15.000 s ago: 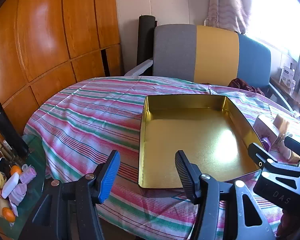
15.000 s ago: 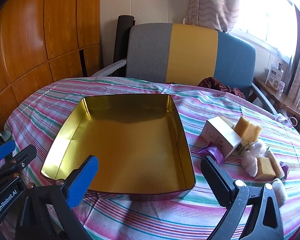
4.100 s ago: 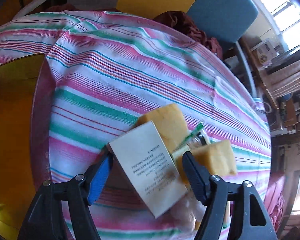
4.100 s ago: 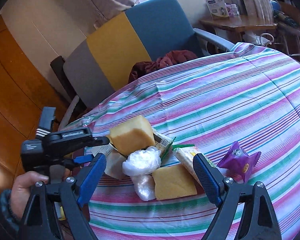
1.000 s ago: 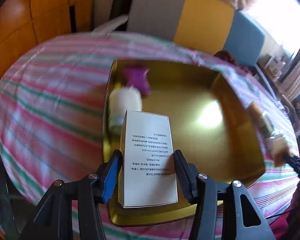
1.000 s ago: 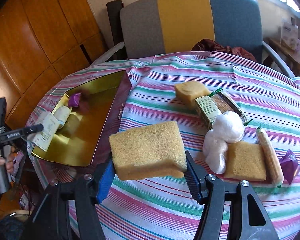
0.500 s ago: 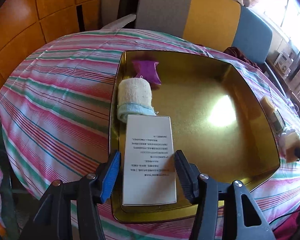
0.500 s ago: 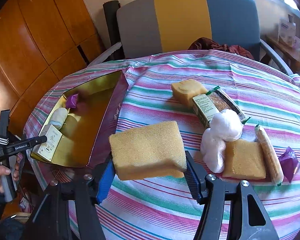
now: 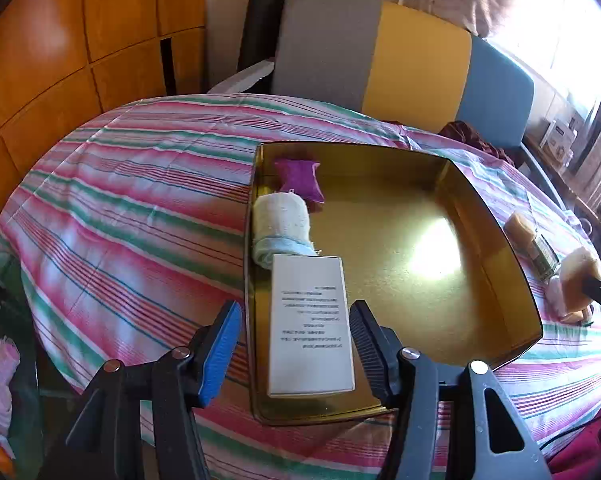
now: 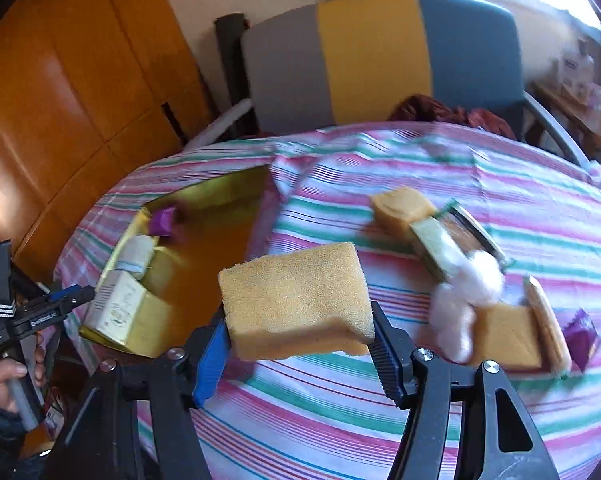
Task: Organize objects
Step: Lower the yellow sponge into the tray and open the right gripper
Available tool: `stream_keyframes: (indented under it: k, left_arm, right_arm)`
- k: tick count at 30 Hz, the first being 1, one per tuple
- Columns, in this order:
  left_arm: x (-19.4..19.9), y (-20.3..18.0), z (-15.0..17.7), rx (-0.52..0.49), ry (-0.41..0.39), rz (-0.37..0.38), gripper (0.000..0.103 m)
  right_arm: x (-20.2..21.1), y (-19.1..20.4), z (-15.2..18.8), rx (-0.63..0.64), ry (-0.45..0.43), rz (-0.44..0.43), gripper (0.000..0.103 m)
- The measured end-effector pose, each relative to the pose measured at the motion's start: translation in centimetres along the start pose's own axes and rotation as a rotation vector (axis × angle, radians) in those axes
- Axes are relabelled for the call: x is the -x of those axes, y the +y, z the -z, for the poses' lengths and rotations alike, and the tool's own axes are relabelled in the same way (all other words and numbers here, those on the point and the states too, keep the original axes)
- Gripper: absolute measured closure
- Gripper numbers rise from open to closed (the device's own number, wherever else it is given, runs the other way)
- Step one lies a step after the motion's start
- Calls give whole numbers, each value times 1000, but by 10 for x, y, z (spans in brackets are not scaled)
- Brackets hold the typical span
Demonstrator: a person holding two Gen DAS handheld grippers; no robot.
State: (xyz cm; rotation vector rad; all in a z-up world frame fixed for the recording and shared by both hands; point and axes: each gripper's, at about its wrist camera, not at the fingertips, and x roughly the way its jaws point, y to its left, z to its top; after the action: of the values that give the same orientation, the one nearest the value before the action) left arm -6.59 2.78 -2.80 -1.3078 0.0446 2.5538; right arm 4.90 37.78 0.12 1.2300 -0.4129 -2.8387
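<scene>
Right wrist view: the right tongs [image 10: 300, 336] are clamping a yellow sponge [image 10: 296, 300] in the air above the striped worktop [image 10: 380, 420], beside the gold tray [image 10: 256, 216]. Only this view is showing the loose pile: sponges, a white bag [image 10: 466, 300], a purple packet [image 10: 580, 336]. Left wrist view: the left tongs [image 9: 294, 344] are standing apart around the white box [image 9: 310, 320], which is lying along the tray's left wall, touching a rolled cloth [image 9: 282, 228]; the tray's right side is bare.

The gold tray [image 9: 496, 240] is glossy metal with a bright glare, lying on a matt striped cloth [image 9: 140, 208]. The box [image 9: 310, 320] is smooth matt card, the rolled towel [image 9: 280, 220] nubbly fabric. The sponge [image 10: 296, 300] is rough, porous foam, and the wall panels [image 9: 100, 40] are polished wood.
</scene>
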Motion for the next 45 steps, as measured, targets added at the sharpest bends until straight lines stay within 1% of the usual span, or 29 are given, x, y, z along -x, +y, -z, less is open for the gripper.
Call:
stream_keyframes:
  k: [7,13,19,22,26,30,32,34,37,40,45]
  left_arm:
    - [9,25,5,65,-19,0,46]
    - [15,43,11,100,-35,-15,46]
    - [21,51,14,122,-45,-18,46]
    - [23,51,16,120,-51,-14,46]
    - [24,51,18,115,-51,-9,46]
    - [23,52,21,114,-51,-8,46]
    - [21,52,22,113,-49,-7,46]
    - [20,53,23,116,-45,-5,46]
    - [19,53,24,115,-47,-1,46]
    - [22,53,24,111,-55,-1,46]
    - [31,50,24,93,-86,-9,46]
  right_arm:
    - [-15,59,-10,91,11,-67,39]
    - [-30,93,-9,122,35,-117,38]
    - [-52,130,-6,159,77,-164,38]
    - [-72,151,-1,182,112,-163,37]
    - [-104,177,8,226,170,-121,37]
    - [-132,205,23,299,242,-123,37]
    - [-140,214,30,319,265,-139,37]
    - [-140,217,33,338,258,-138,35]
    - [-139,214,30,324,263,-162,31]
    - [-140,209,31,298,261,-177,29]
    - [-135,207,29,260,249,-205,19]
